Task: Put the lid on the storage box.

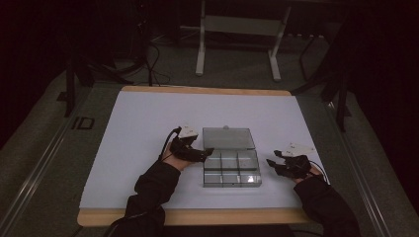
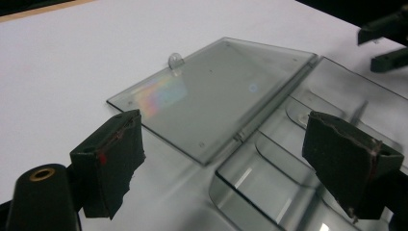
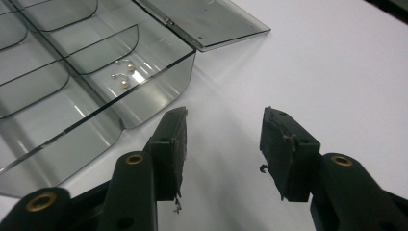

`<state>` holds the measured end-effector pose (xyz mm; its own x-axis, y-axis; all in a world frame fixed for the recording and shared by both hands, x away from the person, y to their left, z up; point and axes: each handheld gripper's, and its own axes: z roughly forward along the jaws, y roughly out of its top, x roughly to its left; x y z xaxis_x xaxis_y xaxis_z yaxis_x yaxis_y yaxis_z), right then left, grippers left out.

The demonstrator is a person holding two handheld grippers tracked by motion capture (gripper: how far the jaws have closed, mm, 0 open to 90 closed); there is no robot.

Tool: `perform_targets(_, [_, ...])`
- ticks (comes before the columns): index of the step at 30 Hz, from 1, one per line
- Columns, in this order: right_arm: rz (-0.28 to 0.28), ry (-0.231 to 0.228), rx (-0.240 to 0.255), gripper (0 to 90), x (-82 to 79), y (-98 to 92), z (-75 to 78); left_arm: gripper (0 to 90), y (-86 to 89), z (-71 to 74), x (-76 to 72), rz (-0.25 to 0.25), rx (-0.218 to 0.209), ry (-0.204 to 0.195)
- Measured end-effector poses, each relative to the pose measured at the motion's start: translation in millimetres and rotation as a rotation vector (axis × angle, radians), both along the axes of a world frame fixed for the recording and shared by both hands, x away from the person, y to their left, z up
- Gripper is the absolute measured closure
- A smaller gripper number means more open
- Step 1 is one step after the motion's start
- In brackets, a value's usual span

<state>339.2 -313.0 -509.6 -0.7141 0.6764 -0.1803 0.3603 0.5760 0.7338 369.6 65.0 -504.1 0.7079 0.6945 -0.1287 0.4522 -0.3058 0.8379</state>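
Note:
A clear grey plastic box [image 1: 231, 183] with several compartments lies in the middle of the white mat, its lid [image 1: 228, 138] folded flat away from me. Two small pearl earrings [image 3: 122, 75] rest in one corner compartment. My left gripper [image 1: 206, 153] is at the box's left edge and stands open, with its pads [image 2: 113, 154] straddling the hinge corner of the box [image 2: 269, 178] and lid [image 2: 216, 91] without touching. My right gripper [image 1: 274, 158] hovers just right of the box [image 3: 96, 72] and is open, with only bare mat between its pads [image 3: 284, 144].
The white mat [image 1: 148, 123] covers a wooden tabletop [image 1: 197, 216], with free room on all sides of the box. Beyond the table stand a grey frame [image 1: 237, 29] and cables on the dark floor. The right gripper [image 2: 385, 38] appears at the top right of the left gripper view.

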Motion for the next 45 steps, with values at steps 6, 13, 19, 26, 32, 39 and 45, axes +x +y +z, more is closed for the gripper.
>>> perform_targets(6, [-0.017,-0.011,0.004,48.1,0.7,0.0,-3.0,15.0,-6.6,1.7,15.0,0.042,0.025,0.023])
perform_targets(13, [-0.039,-0.025,-0.004,46.9,1.8,0.7,-7.3,15.1,-12.4,0.6,33.4,0.097,0.009,0.098])
perform_targets(19, [-0.032,-0.018,-0.011,46.9,2.9,1.5,-9.0,16.1,-12.8,-7.2,46.2,0.139,-0.033,0.206])
perform_targets(26, [-0.018,-0.009,-0.022,46.9,2.5,3.6,-10.9,24.1,-14.3,-15.5,48.0,0.162,-0.018,0.248])
perform_targets(32, [-0.02,-0.007,-0.019,47.0,3.2,2.2,-9.6,31.1,-13.4,-23.4,50.0,0.141,-0.025,0.297])
perform_targets(39, [-0.017,0.003,-0.031,46.9,3.3,3.0,-12.0,36.2,-8.4,-28.0,54.2,0.114,-0.09,0.364])
perform_targets(45, [-0.019,-0.001,-0.031,46.9,3.7,1.9,-10.1,36.5,-5.9,-28.7,55.8,0.086,-0.091,0.363])
